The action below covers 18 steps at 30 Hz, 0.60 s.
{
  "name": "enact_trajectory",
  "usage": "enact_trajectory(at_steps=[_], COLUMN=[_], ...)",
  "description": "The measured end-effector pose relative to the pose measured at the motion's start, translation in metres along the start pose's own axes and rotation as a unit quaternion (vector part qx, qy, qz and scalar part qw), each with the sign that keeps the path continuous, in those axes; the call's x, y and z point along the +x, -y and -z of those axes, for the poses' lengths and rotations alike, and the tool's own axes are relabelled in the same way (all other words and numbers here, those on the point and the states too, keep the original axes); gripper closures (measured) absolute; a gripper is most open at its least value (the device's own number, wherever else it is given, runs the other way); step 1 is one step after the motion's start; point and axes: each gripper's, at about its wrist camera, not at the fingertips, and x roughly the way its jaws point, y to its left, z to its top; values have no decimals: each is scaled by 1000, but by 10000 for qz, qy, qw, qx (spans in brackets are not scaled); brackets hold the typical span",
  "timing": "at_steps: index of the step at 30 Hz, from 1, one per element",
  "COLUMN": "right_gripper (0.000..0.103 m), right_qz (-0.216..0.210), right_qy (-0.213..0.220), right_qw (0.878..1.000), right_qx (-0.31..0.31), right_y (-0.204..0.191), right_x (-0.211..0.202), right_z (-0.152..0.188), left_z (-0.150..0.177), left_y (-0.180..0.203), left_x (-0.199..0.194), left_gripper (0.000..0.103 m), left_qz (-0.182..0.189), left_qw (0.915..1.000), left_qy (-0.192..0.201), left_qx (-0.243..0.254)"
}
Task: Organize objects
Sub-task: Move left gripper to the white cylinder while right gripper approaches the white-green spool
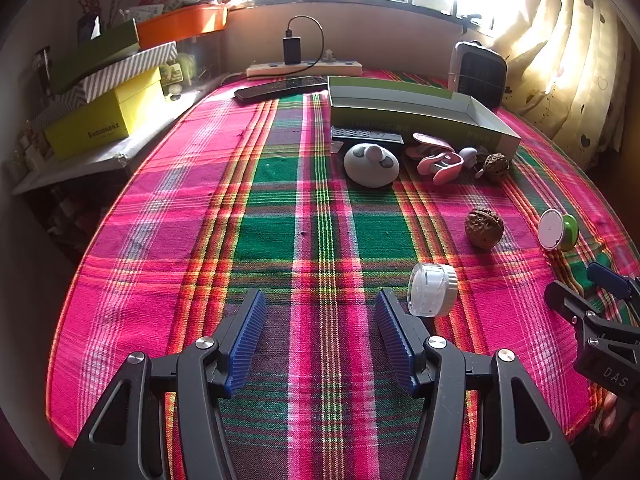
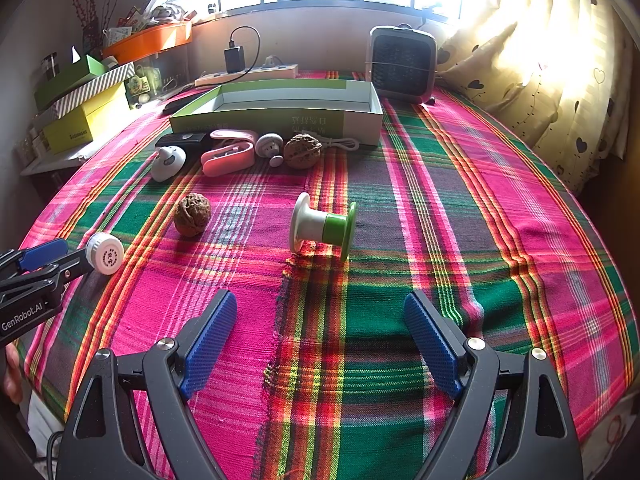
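Left gripper (image 1: 320,336): my jaws stand wide apart and hold nothing; the clear jar (image 1: 432,290) lies on its side just beside my right-hand finger, outside the gap.
Right gripper (image 2: 320,340): also wide open and empty, hovering above the plaid cloth (image 2: 520,240).
Spool (image 2: 323,226): the white-and-green reel lies on its side ahead of my right gripper, near the middle of the table.
Walnuts: 1 loose walnut (image 2: 192,215) sits between jar and reel; a 2nd walnut (image 2: 303,151) rests close against the open green box (image 2: 280,114), among the pink case (image 2: 228,152) and other small things.
Target, my guess: the box, still empty as far as I can see.
Risk: jar, reel and walnuts are all round, so a nudge from one finger could roll them away.
Risk: a cloth ridge by the reel may snag a low fingertip.
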Motion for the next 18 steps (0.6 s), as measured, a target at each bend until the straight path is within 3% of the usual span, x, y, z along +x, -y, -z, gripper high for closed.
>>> enact_trajectory(at_steps=[18], right_gripper=[17], right_qz=[-127], right_qy=[39], right_qw=[9999], right_qx=[-72], right_y=[2], right_x=[-4], right_z=[1], left_z=[10], left_y=[-3], left_x=[-9], left_gripper=[46], left_qz=[261], left_qw=[9993], left_qy=[12], left_qx=[277])
